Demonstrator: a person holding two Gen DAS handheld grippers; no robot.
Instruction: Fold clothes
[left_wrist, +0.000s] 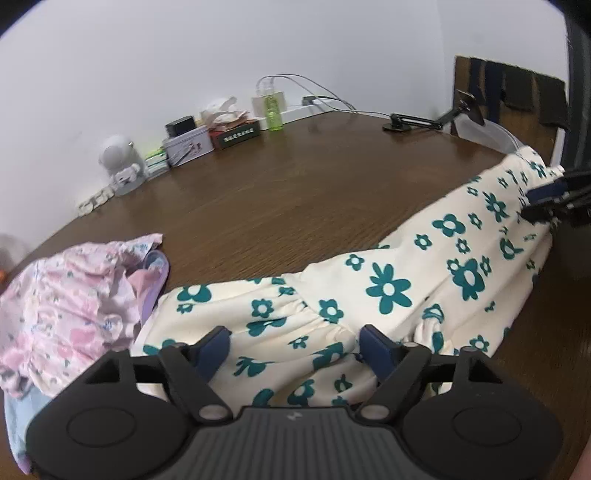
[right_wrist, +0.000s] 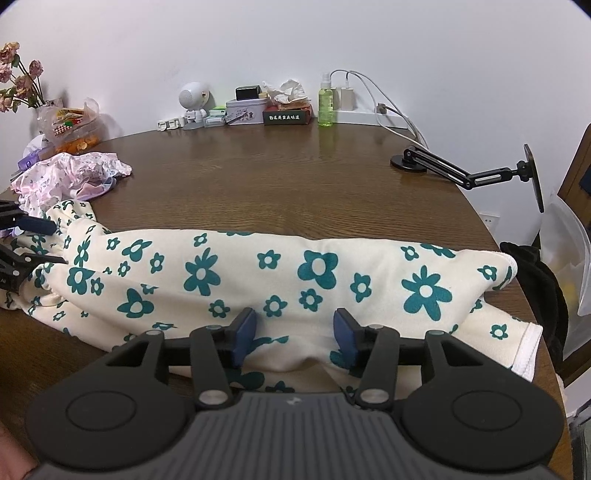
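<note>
A cream garment printed with teal flowers (right_wrist: 280, 273) lies stretched in a long band across the near part of a brown wooden worktop (right_wrist: 258, 173), folded over lengthwise so its upper layer forms a soft rounded ridge. Its gathered waistband end sits under the left gripper (left_wrist: 293, 341), whose blue pads stand wide apart with the cloth between them but not pinched. The right gripper (right_wrist: 293, 328) sits over the near edge around the middle of the garment; its pads are partly apart, with a hump of cloth bulging between them, and no firm clamp shows. By my judgement the folding is at an early to middle stage: 1 lengthwise fold looks made, while the crosswise folds that would shorten the garment are not yet done. A crumpled pink floral garment (left_wrist: 70, 295) lies in a heap just beside the waistband end, unfolded, so at least 1 more piece is left. Along the far wall stand a green spray bottle (right_wrist: 325, 107), tins and boxes, a small white robot figure (right_wrist: 194, 103) and charger cables. A black jointed phone arm (right_wrist: 461, 170) is mounted at the far right, well apart from the cloth. The pink heap looks like the only thing crowding the fold.
</note>
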